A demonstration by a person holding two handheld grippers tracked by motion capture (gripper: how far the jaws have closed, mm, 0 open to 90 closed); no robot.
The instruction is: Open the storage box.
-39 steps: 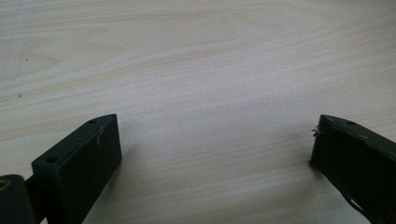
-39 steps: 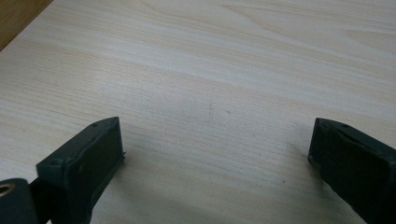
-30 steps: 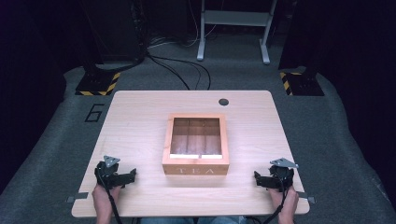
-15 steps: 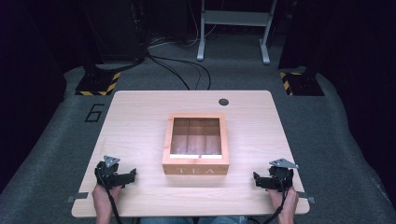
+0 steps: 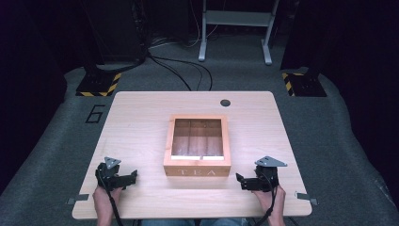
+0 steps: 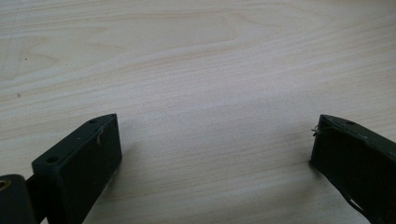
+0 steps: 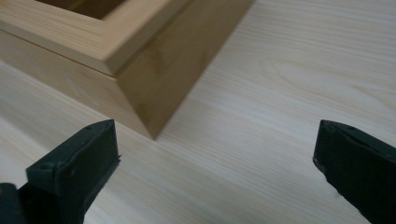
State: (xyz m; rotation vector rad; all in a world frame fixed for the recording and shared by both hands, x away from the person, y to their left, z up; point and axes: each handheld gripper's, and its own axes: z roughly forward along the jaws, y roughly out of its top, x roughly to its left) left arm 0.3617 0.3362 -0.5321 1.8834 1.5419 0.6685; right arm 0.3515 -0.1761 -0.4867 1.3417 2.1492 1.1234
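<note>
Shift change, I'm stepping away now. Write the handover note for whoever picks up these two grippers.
Left gripper: open, holding nothing, low over the table at its near left, apart from the box.
Right gripper: open, holding nothing, at the near right, jaws pointing at the box's near right corner, not touching it.
Wooden tea box: mid-table, upright, window lid looks shut, TEA lettering on the side facing you.
Done: nothing visible yet.
Left: probably close in on the box and handle it; all of that remains.
</note>
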